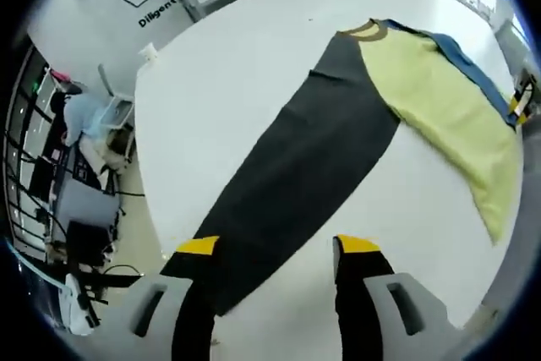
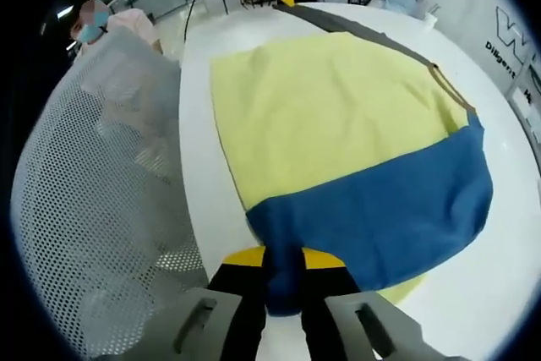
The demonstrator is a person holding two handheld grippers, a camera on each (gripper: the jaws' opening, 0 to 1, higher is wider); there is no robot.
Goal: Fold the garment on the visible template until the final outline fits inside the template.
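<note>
1. Right tongs sit nearest the lens in the right gripper view, jaws closed onto a blue fold of the garment at its near edge; cloth is pinched between the yellow tips.
2. Garment lies spread on the white counter: a yellow panel on the far part, a blue panel on the near part (a thin sliver of yellow shows under the blue at the near right).
3. Left tongs hang over the counter in the left gripper view, jaws apart, gripping nothing.
4. Beneath and ahead of the left tongs lies a long dark template, flat on the counter, running from the jaws away to the garment.
5. In that view the garment rests on the far right end of the template, overlapping its edge; a blue strip shows along the garment's far side.
6. A grey mesh panel stands beside the counter in the right gripper view.
</note>
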